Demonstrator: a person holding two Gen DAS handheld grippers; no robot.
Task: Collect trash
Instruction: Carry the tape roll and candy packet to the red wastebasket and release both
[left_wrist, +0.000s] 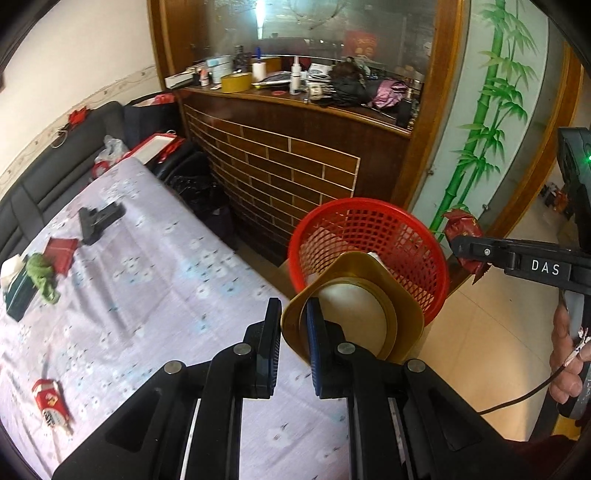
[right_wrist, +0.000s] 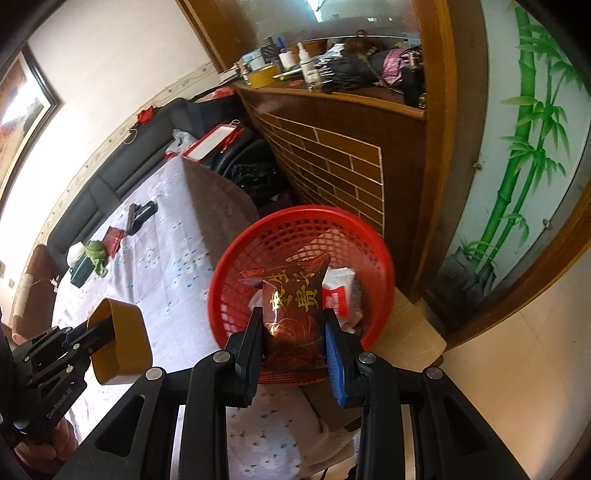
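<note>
- Step: carrying trash to the red basket (right_wrist: 301, 266); your right gripper (right_wrist: 293, 328) is clenched on a dark red snack packet (right_wrist: 293, 295), basket right behind it.
- Left gripper (left_wrist: 293, 332) pinches the gold tray (left_wrist: 354, 314) rim, basket just beyond.
- Next: get both over the rim, then release.
- Only the left view shows the red carton (left_wrist: 50, 404) left on the cloth.

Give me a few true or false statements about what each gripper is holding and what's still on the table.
1. The right gripper grips a dark red snack packet. True.
2. The left gripper is empty. False: it pinches a gold tray.
3. The red mesh basket is empty. False: wrappers already lie inside.
4. A red-and-white carton lies on the floral tablecloth. True.
5. The basket stands on the tablecloth. False: it stands beside the table.
</note>
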